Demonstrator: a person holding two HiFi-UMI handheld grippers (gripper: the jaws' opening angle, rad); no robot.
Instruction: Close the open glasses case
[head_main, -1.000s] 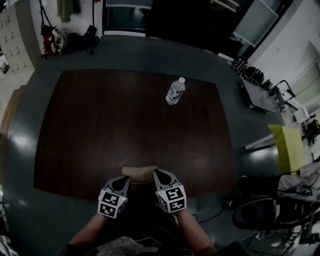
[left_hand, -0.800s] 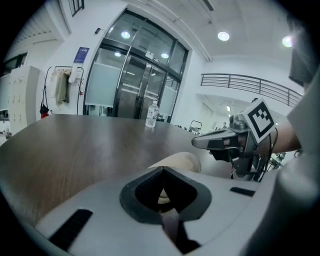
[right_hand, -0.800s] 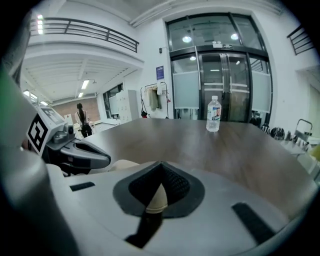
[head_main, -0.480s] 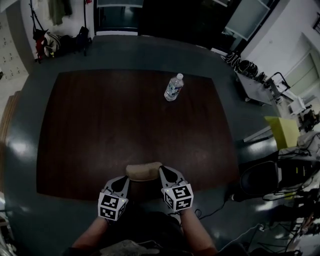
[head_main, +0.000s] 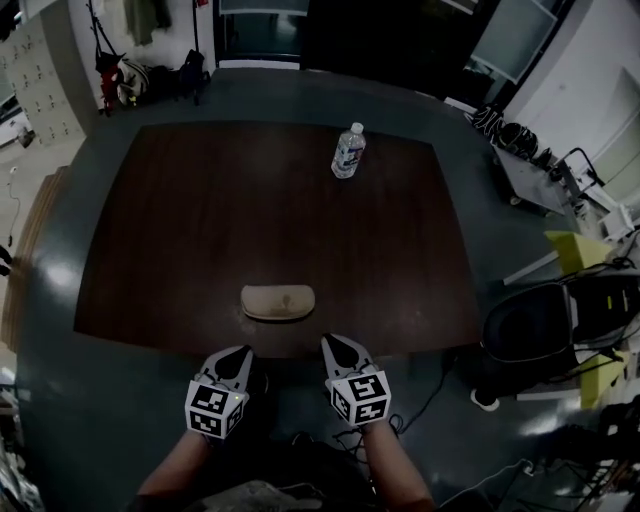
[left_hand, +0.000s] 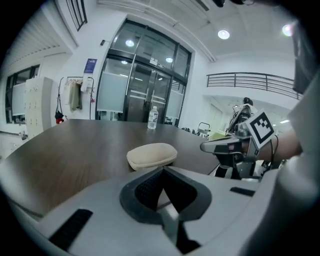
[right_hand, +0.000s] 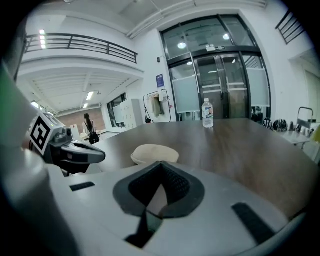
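One glasses case (head_main: 278, 302), tan, oval, lid down and shut, flat on the dark wooden table (head_main: 180, 250), close to the near edge, about midway left to right. Touched by neither gripper.

One left gripper (head_main: 243, 352), hand-held, off the table's near edge, just near and left of the case. Fingers pressed together at the tips, nothing between them. Pointed toward the case, as seen in the left gripper view.

One right gripper (head_main: 328, 343), beside the left one, just near and right of the case, apart from it. Fingers likewise closed tip to tip, empty.

One water bottle (head_main: 348, 153), clear with a white cap, upright near the table's far edge, well apart from the case.

One black chair (head_main: 530, 325), on the floor right of the table.

Glass doors (left_hand: 145, 95), at the far end of the room.

Hanging clothes (left_hand: 75, 95), on a rack left of the doors.
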